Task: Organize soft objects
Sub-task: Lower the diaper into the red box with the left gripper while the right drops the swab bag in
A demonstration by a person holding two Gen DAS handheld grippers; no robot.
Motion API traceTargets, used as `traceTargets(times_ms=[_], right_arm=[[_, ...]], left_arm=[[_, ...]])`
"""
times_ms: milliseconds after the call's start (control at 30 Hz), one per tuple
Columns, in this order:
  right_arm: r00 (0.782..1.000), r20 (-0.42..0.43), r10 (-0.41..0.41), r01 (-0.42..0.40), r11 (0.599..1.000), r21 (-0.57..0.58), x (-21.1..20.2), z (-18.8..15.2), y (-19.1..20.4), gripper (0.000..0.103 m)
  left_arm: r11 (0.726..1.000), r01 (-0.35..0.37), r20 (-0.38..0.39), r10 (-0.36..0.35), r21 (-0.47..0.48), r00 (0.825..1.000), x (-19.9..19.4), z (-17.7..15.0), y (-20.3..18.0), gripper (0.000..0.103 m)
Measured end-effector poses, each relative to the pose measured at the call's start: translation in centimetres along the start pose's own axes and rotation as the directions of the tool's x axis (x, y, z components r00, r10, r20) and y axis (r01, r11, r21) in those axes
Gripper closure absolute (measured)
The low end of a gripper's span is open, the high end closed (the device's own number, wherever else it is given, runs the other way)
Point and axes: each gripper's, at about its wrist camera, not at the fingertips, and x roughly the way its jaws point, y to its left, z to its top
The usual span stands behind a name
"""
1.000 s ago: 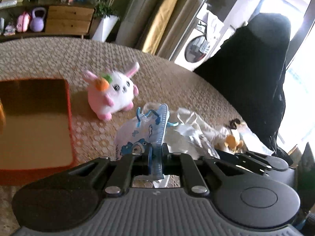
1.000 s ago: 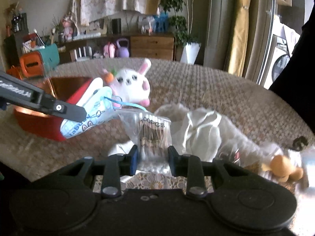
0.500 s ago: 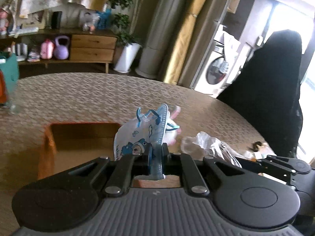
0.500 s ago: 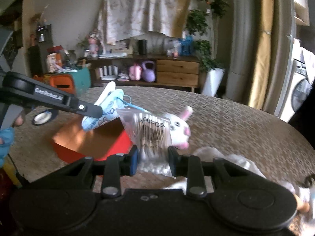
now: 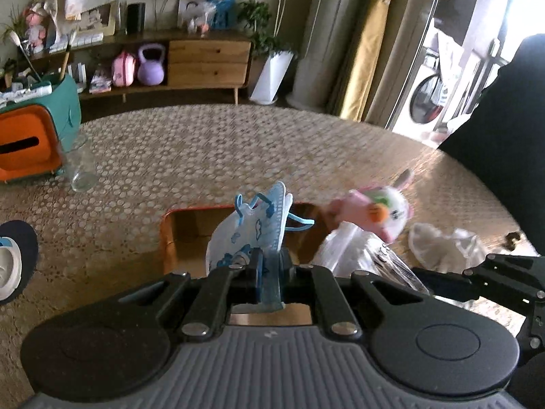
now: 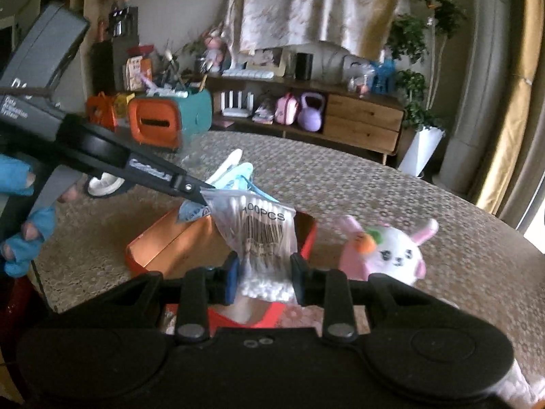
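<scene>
From left to right, our left tool [image 5: 269, 269] is pressed together on a blue-printed face mask [image 5: 250, 235], held over the open orange box [image 5: 167, 238] on the patterned surface [image 5: 238, 150]. Beside it, our right tool [image 6: 262, 272] pinches a clear bag of cotton swabs [image 6: 259, 231] above the same box [image 6: 160, 248]. Farther right, we see a pink and white plush bunny [image 6: 391, 252] sitting on the surface just beside the box, with crumpled clear plastic [image 5: 442, 242] lying beyond it.
</scene>
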Motion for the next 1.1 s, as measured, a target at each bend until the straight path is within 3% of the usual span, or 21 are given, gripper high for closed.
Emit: traceTargets(times_ms=[233,533,767,1100], right_arm=[[0.997,-0.072,-0.008,0.003,0.997,-0.072,4.5,0.6,2.0,0.073],[0.983,-0.183,-0.013,-0.007,0.994,-0.108,8.9,0.2,3.2,0.073],[0.971,-0.237,-0.016,-0.012,0.993,-0.117,10.5,-0.4,3.9,0.072],[0.971,-0.24,0.02,-0.043,0.995,-0.092,10.6,-0.4,3.5,0.066]], left_arm=[[0.999,-0.051,-0.053,0.051,0.015,0.997,3.3,0.3,2.2,0.094],[0.999,-0.029,-0.138,0.032,0.023,0.99,6.9,0.2,3.5,0.094],[0.999,-0.037,-0.188,0.041,0.025,0.981,8.8,-0.3,3.4,0.094],[0.999,-0.042,-0.203,0.044,0.017,0.978,9.4,-0.3,3.2,0.094]])
